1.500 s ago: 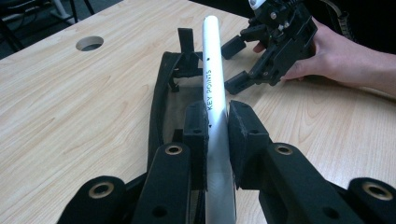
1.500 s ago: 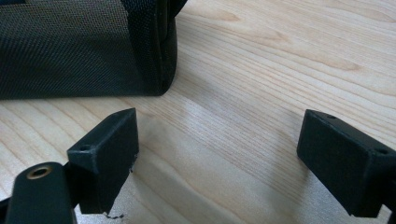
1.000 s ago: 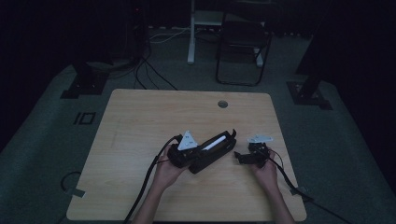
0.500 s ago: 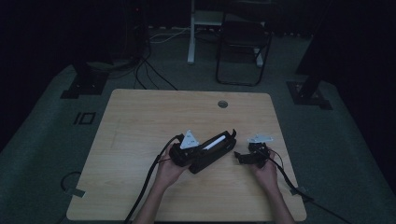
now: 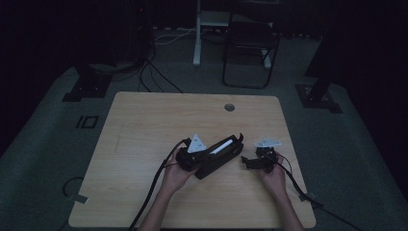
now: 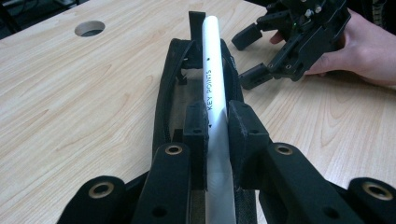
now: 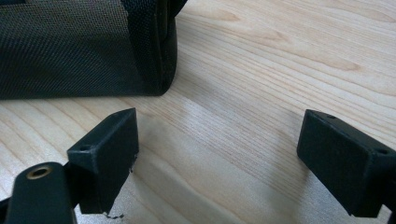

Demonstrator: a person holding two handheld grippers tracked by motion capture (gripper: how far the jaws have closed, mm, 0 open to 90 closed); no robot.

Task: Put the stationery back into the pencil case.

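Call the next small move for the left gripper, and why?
Probably lower the white pen into the open black pencil case. The left gripper is shut on the pen, directly over the opening; the right gripper waits open beside the case.

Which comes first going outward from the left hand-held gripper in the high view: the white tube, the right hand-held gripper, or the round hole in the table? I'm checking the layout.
1. White tube: clamped in the left hand-held gripper, over the black case.
2. Right hand-held gripper: to its right, jaws open.
3. Round hole: far side of the table.
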